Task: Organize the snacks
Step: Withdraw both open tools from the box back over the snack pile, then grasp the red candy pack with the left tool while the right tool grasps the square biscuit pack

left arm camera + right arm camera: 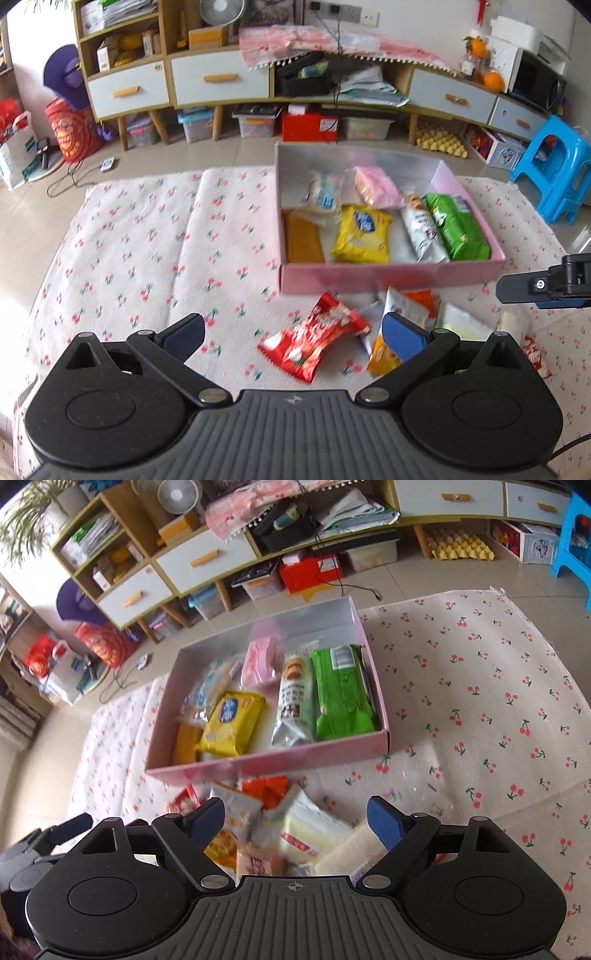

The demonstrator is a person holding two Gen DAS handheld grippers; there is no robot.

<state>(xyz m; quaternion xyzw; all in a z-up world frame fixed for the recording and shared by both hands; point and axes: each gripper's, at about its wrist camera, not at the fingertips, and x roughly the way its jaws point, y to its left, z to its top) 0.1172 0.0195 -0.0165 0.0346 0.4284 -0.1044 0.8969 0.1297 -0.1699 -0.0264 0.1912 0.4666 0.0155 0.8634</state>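
A pink box sits on the cherry-print cloth and holds several snacks: a yellow packet, a green packet, a silver packet and a pink packet. Loose snacks lie in front of it: a red packet, an orange-and-white packet and pale packets. My left gripper is open above the red packet. My right gripper is open above the loose pile; its side shows in the left wrist view.
The cherry-print cloth covers the floor area around the box. A long cabinet with storage bins under it stands behind. A blue stool stands at the right.
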